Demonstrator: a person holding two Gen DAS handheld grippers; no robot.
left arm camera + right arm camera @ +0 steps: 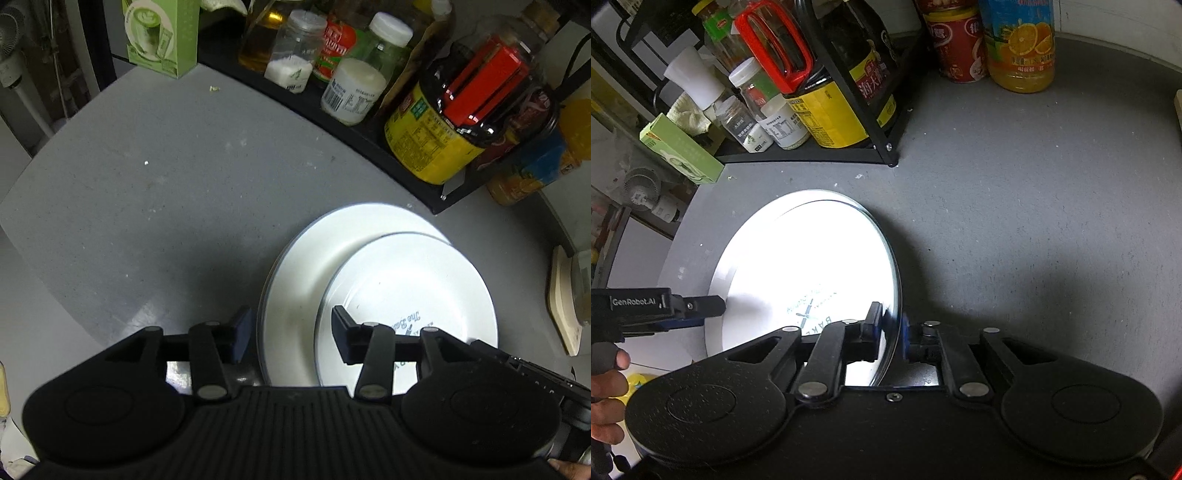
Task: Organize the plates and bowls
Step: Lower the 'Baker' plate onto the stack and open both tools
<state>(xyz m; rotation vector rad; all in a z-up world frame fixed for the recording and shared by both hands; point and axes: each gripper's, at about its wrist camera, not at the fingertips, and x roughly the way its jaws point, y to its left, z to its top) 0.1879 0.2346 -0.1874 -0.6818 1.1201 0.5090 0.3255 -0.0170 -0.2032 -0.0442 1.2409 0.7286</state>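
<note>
Two white plates lie on the grey counter. In the left wrist view the smaller printed plate [410,284] rests on the larger plate [306,273], shifted to the right. My left gripper [291,338] is open, its jaws astride the larger plate's near left rim. My right gripper [889,330] is shut on the right rim of the smaller plate [812,258], which is tilted. The left gripper also shows in the right wrist view [701,312] at the plates' left edge.
A black rack [369,147] with jars and bottles [354,92] stands behind the plates. A green box [162,33] is at the back left. A juice bottle [1021,44] and a red can [955,44] stand at the back right. A board [563,302] lies at the right.
</note>
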